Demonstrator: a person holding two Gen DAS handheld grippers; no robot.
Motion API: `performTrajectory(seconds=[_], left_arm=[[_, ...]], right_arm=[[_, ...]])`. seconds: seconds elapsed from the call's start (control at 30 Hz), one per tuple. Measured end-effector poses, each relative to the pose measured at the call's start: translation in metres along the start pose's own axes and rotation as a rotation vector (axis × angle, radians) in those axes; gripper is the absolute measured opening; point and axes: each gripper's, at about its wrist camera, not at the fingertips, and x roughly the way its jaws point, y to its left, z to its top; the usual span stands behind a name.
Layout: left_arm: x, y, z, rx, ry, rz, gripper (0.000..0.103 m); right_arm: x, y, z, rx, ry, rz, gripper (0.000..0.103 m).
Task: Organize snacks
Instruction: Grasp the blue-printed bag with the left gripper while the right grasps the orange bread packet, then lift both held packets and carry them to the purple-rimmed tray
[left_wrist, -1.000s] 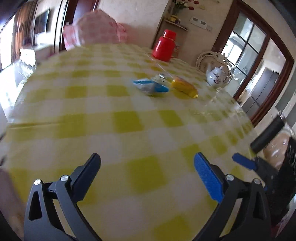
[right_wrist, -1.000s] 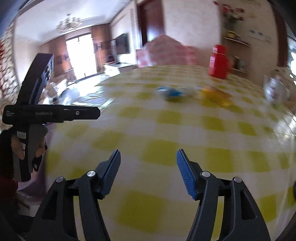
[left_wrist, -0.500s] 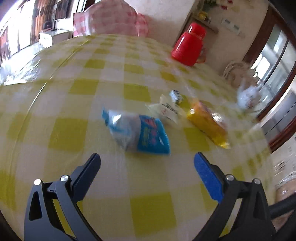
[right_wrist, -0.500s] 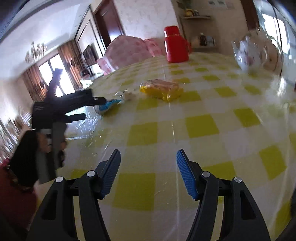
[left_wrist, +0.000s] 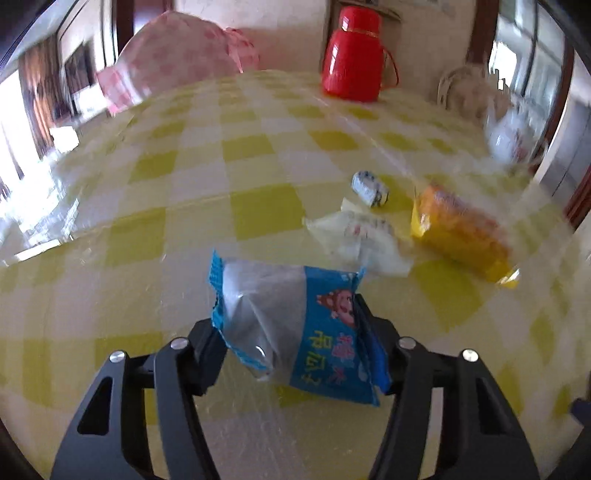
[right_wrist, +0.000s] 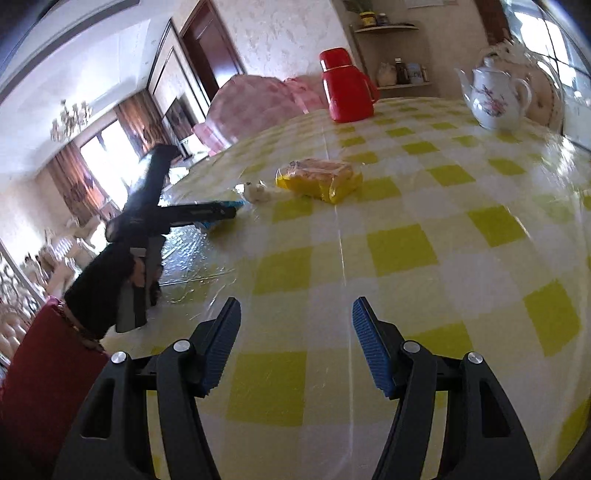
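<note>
My left gripper (left_wrist: 291, 332) is closed around a blue and clear snack packet (left_wrist: 291, 325), which fills the gap between its fingers on the yellow checked table (left_wrist: 258, 206). Beyond it lie a white packet (left_wrist: 360, 238), a small wrapped candy (left_wrist: 369, 187) and a yellow snack pack (left_wrist: 458, 232). My right gripper (right_wrist: 295, 339) is open and empty above the table's near part. In the right wrist view the left gripper (right_wrist: 218, 211) reaches in from the left, with the yellow pack (right_wrist: 319, 179) and the white packet (right_wrist: 256, 192) beyond it.
A red thermos jug (left_wrist: 352, 55) stands at the far side and shows in the right wrist view too (right_wrist: 347, 94). A white floral teapot (right_wrist: 495, 98) stands at the far right. A pink mesh cover (left_wrist: 181, 59) sits at the far left edge.
My left gripper moved forward over the blue packet and closed around it. My right gripper stayed open and shifted a little over the table.
</note>
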Motion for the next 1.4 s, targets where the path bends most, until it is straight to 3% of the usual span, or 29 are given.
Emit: performTrajectory(seconds=[0.2,0.33,0.53,0.6,0.67,0.73,0.93,1.13,1.27,1.4], left_arm=[[-0.001,0.000,-0.002,0.020,0.008,0.022,0.063],[0.004,-0.007,0.002,0.042,0.018,0.035,0.067],[0.006,-0.014,0.003,0.063,0.026,0.039,0.071],[0.006,-0.014,0.003,0.061,0.026,0.031,0.072],[0.006,-0.012,0.004,0.051,0.023,0.019,0.072],[0.005,-0.010,0.004,0.040,0.019,0.005,0.072],[0.005,-0.011,0.005,0.029,0.013,0.005,0.069],[0.000,-0.006,0.002,0.001,0.002,-0.007,0.062],[-0.021,-0.008,-0.020,-0.048,-0.007,-0.010,0.061],[-0.060,-0.026,-0.055,-0.033,-0.040,-0.023,0.061]], right_arm=[[0.044,0.003,0.064,-0.156,0.005,-0.069,0.066],[0.105,-0.002,0.121,-0.276,0.093,-0.089,0.071],[0.182,0.009,0.158,-0.504,0.232,-0.095,0.081],[0.202,0.010,0.160,-0.549,0.275,-0.123,0.080],[0.214,0.009,0.157,-0.557,0.304,-0.136,0.064],[0.204,0.008,0.149,-0.512,0.267,-0.119,0.049],[0.128,0.001,0.098,-0.276,0.126,-0.127,0.048],[0.063,0.013,0.043,-0.189,0.069,-0.199,0.048],[0.033,0.010,0.019,-0.095,0.029,-0.167,0.048],[0.009,0.011,0.003,-0.034,0.006,-0.148,0.048]])
